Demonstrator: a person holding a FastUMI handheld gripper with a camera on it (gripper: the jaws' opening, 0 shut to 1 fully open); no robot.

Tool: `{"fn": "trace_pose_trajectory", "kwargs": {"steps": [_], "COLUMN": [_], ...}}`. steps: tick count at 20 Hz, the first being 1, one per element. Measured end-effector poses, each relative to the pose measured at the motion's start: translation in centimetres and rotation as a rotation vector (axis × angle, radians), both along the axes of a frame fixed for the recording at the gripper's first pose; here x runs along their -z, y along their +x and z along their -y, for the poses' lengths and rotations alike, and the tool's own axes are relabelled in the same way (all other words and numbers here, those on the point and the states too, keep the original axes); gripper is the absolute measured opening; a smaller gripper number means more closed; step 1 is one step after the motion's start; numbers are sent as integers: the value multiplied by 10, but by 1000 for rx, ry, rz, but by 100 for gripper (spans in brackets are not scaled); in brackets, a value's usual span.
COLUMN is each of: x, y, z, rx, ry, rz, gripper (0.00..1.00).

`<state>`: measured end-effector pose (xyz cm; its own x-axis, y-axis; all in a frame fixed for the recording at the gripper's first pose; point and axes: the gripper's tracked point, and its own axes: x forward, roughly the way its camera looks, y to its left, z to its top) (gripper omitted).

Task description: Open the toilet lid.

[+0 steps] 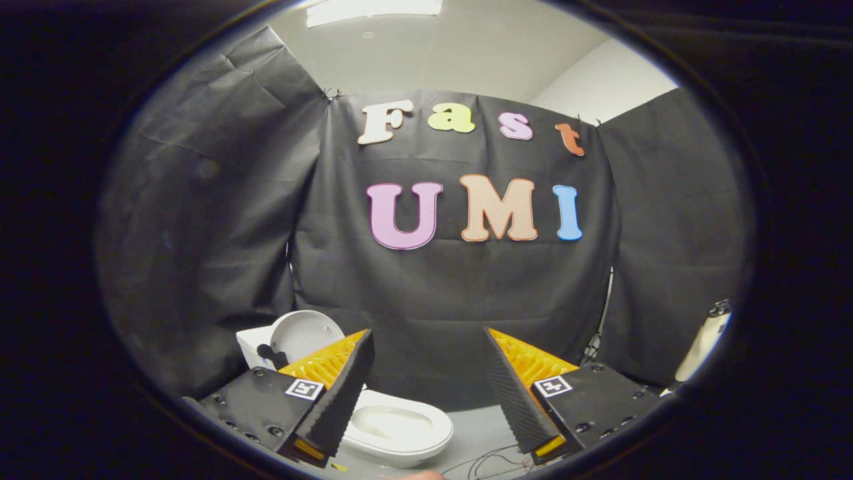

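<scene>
A grey floor point(476, 433) carries the white toilet point(400, 427) and seemingly loose wires point(490, 461).

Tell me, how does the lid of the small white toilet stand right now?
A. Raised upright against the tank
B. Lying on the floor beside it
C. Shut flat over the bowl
A: the round white lid stands up against the white tank, leaving the oval white bowl uncovered; the gripper is open, holding nothing, its fingers spread wide.

black screw-studded gripper point(426, 347) blocks, ridged wedge fingers point(343, 393), square black-and-white tags
</scene>
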<state>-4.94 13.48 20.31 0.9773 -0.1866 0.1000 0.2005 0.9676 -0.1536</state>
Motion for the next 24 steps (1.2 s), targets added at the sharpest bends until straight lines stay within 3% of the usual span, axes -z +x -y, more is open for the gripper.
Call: {"fn": "trace_pose_trajectory", "kwargs": {"steps": [6,12,24], "x": [27,43,86], "y": [15,31,34], "z": [18,2,14], "rx": [21,1,7], "ry": [30,54,37], "rz": [-7,24,-71], "gripper": [98,98,99]}}
